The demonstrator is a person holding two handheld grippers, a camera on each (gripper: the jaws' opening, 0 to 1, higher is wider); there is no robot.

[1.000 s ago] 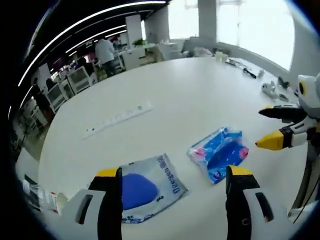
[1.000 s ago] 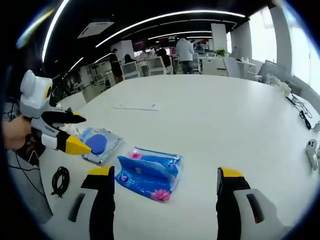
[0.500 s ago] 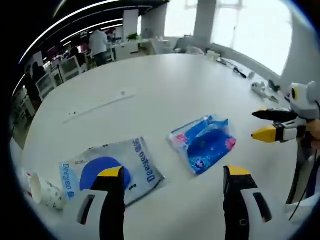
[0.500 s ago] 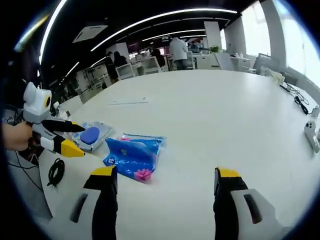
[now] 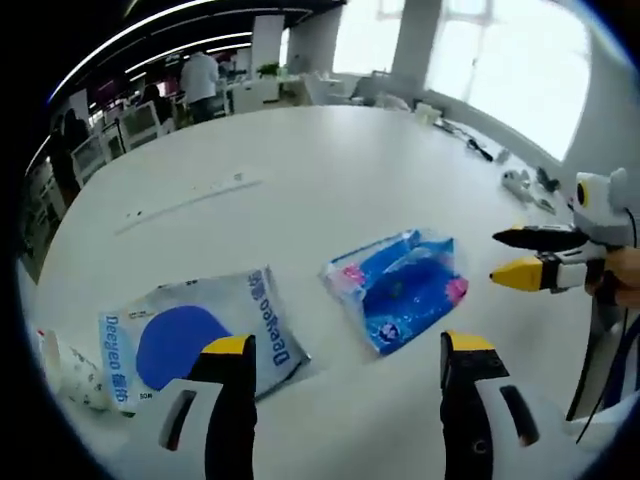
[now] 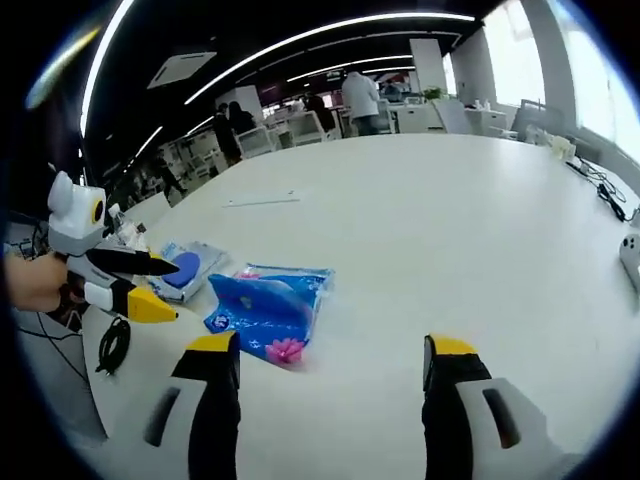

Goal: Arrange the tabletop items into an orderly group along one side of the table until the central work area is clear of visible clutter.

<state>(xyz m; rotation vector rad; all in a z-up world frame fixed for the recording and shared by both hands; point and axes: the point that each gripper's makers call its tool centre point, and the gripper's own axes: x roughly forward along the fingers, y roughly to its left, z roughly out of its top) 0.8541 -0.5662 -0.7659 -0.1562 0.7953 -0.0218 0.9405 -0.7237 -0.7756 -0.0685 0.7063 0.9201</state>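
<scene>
A blue plastic packet with pink flowers (image 5: 397,289) (image 6: 265,311) lies flat on the white round table (image 5: 330,170). To its left in the left gripper view lies a grey-white pouch with a blue oval (image 5: 190,333), also seen as the pouch (image 6: 188,267) past the other gripper. My left gripper (image 5: 345,350) is open above the table's near edge, between the two packets; it appears as the left gripper (image 6: 140,285) at the left of the right gripper view. My right gripper (image 6: 325,350) is open and empty, right of the blue packet, and appears as the right gripper (image 5: 510,255).
A crumpled paper cup (image 5: 70,357) lies at the left table edge. A white ruler-like strip (image 5: 185,198) lies farther out. Small devices and cables (image 5: 520,180) sit near the far right edge. A black cable (image 6: 112,348) hangs off the table's edge. People and desks stand behind.
The left gripper view has drawn back and swung left, bringing the whole pouch and paper cup into view. The right gripper view shifted right, so the blue packet sits further left. The items lie unmoved.
</scene>
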